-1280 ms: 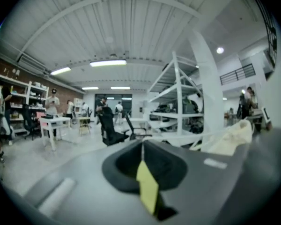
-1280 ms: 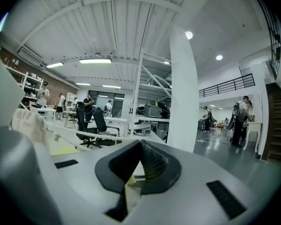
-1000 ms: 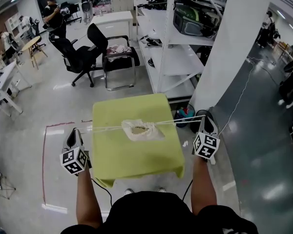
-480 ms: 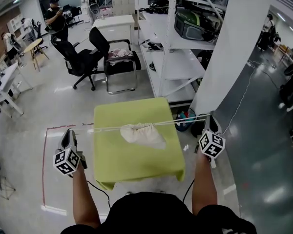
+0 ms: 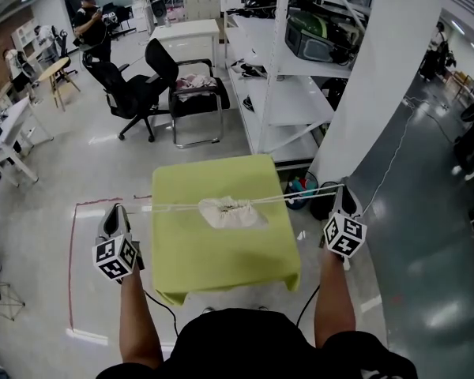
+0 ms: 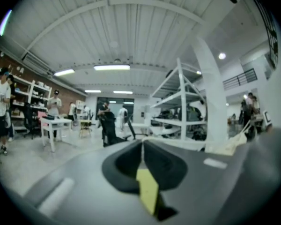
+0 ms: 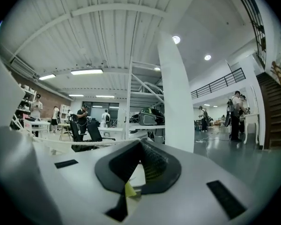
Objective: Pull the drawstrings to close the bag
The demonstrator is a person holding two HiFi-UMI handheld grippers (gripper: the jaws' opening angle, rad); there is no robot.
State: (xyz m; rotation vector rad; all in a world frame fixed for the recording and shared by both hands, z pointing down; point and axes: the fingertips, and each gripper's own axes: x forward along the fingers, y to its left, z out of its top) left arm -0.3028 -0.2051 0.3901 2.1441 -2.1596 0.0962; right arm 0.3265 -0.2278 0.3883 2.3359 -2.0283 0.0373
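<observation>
A small white drawstring bag [image 5: 231, 212] lies on the yellow-green table [image 5: 221, 255], its mouth gathered shut. White drawstrings [image 5: 162, 207] run taut from it to both sides. My left gripper [image 5: 118, 212] hangs off the table's left edge, shut on the left cord ends. My right gripper [image 5: 344, 189], off the right edge, is shut on the right cord [image 5: 300, 196]. In the left gripper view the jaws [image 6: 142, 149] are closed and the bag [image 6: 227, 146] shows far right. The right gripper view has closed jaws [image 7: 139, 146] with the cord [image 7: 70, 144] leading left.
A white shelving rack [image 5: 284, 93] and a white pillar [image 5: 371, 77] stand behind the table. Two black chairs [image 5: 134, 93] sit further back left. Red tape [image 5: 73, 267] marks the floor on the left. A bucket with items [image 5: 300, 186] sits by the table's right corner.
The bag's mouth, gaping a second ago, is now drawn closed. The bag rose off the table half a second ago and has settled back. Both grippers stay about where they were.
</observation>
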